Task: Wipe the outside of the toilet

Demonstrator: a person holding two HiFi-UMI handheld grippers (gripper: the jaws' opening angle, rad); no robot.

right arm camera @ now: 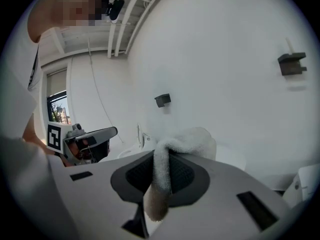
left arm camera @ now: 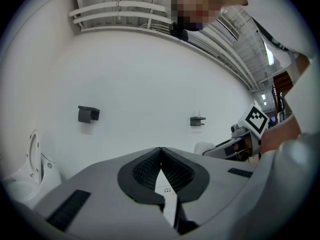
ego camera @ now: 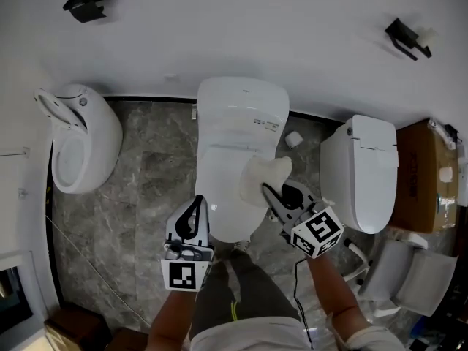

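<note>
The white toilet (ego camera: 232, 134) stands in the middle against the wall, its lid down. My right gripper (ego camera: 269, 193) is shut on a cream cloth (ego camera: 262, 178), which rests on the right side of the lid. In the right gripper view the cloth (right arm camera: 172, 149) is pinched between the dark pads and bunches out past the tips. My left gripper (ego camera: 197, 205) hangs over the front left of the toilet, shut with nothing in it; its pads (left arm camera: 145, 170) meet at the tips.
An urinal-like white fixture (ego camera: 77, 137) stands at the left and a second toilet (ego camera: 362, 170) at the right. A brown carton (ego camera: 420, 174) sits at the far right. Two black wall brackets (ego camera: 91, 0) (ego camera: 406, 38) hang above. The floor is grey marble tile (ego camera: 153, 167).
</note>
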